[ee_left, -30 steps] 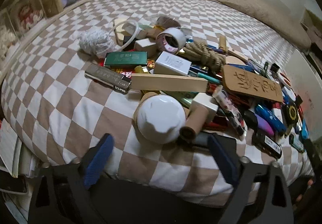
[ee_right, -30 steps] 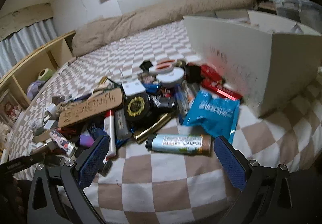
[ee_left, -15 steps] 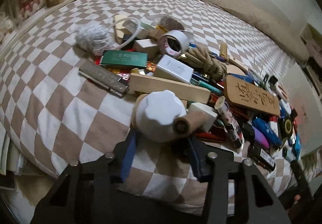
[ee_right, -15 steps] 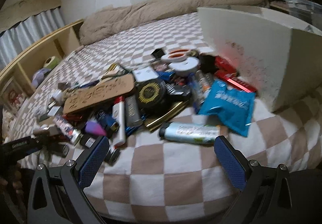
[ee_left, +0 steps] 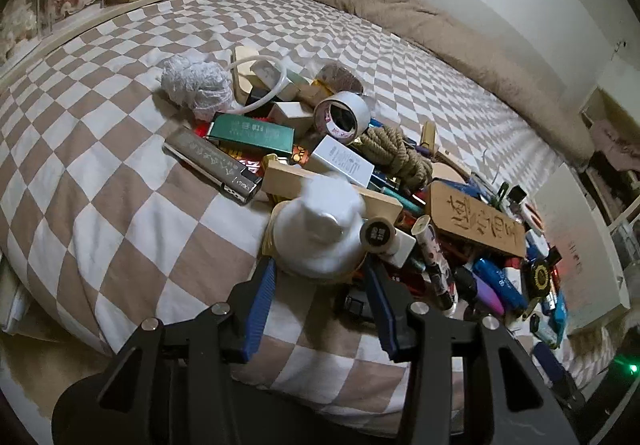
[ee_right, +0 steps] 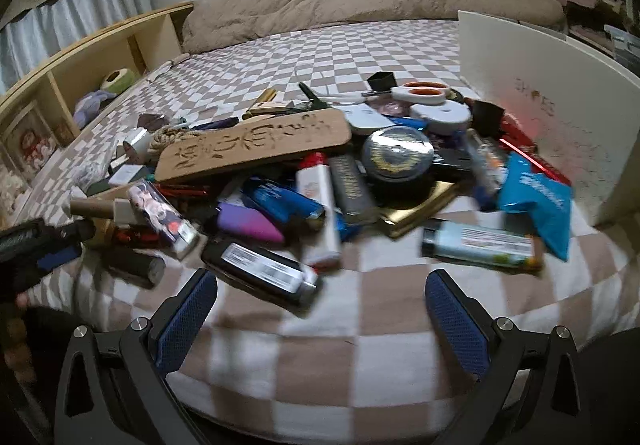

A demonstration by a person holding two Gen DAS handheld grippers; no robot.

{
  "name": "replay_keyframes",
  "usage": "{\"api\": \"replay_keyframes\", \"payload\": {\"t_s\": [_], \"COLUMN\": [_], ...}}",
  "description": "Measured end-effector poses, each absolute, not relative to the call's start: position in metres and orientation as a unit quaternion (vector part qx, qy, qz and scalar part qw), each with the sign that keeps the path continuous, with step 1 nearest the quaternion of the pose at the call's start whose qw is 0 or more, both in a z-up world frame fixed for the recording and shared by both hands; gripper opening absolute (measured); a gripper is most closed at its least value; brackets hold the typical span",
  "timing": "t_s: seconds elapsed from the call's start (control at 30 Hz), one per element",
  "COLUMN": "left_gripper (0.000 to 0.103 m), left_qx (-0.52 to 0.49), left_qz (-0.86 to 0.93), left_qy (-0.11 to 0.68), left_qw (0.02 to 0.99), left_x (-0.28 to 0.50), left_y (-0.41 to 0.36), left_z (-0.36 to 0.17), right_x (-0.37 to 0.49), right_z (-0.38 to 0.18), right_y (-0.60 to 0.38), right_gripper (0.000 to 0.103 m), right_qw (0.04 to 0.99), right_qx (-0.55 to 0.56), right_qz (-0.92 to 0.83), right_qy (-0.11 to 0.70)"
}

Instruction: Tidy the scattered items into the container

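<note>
— Checkered bedding (ee_left: 100, 181) carries the whole heap, brown and white squares, with the white container (ee_right: 560, 93) standing at the far right of the pile. What has the left gripper (ee_left: 320, 277) got?

— A white jar (ee_left: 318, 229), at the near left edge of the clutter. Its blue pads are pressed in against the jar's sides, clamped on it low down, near the base. I'd say it is gripped there because the body is widest and the lid above is knobbly.

— Which way does the jar sit?

— Roughly upright, lid up and leaning a little toward the far side, so its long axis runs up out of the bedding. A cardboard tube (ee_left: 380, 233) lies against its right side and a pale wooden bar (ee_left: 332, 185) runs just behind it, both touching or nearly so; they may shift when the jar is lifted.

— And the right gripper (ee_right: 320, 309)?

— Jaws wide apart, nothing between them, hovering over bare bedding just short of a black bottle (ee_right: 260, 269) that lies on its side. A carved wooden plaque (ee_right: 256, 153) rests flat across the middle of the heap, farther back.

— So where does the jar need to go?

— Across the pile to the container, well apart from it on the right.
</note>
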State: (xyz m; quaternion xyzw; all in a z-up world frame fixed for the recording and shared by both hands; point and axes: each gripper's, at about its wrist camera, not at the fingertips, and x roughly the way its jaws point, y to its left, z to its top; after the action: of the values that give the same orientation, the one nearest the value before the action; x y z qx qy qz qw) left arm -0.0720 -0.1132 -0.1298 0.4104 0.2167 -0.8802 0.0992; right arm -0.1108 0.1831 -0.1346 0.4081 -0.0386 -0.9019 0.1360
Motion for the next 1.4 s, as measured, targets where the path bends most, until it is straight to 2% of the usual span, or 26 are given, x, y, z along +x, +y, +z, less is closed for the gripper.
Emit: {"api": "replay_keyframes", "payload": {"t_s": [0.23,0.7,0.83,1.4], "left_gripper": [0.045,0.046,0.058,0.059], "left_qx": [0.407,0.424,0.436,0.453], "left_qz": [-0.882,-0.874,-0.869,-0.869], "left_qy": [0.222,0.221,0.217,0.169], "left_qw": [0.088,0.089,0.087,0.105], "left_x": [-0.076,-0.077,-0.08,-0.085], "left_y": [-0.11,-0.11,-0.109,-0.098], "left_z": [-0.13,-0.136,-0.139,-0.14], "right_x": [-0.122,-0.114,-0.112,-0.104], "right_z": [-0.137,-0.147,-0.146,-0.147], "right_y": [0.158,0.157,0.171,0.191], "right_gripper": [0.103,0.103,0.103,0.103], "right_qw": [0.095,0.035,0.033,0.021], "right_qx": [0.424,0.415,0.414,0.414], "right_qz": [-0.898,-0.909,-0.91,-0.91], "right_qy": [-0.067,-0.005,-0.005,-0.016]}}
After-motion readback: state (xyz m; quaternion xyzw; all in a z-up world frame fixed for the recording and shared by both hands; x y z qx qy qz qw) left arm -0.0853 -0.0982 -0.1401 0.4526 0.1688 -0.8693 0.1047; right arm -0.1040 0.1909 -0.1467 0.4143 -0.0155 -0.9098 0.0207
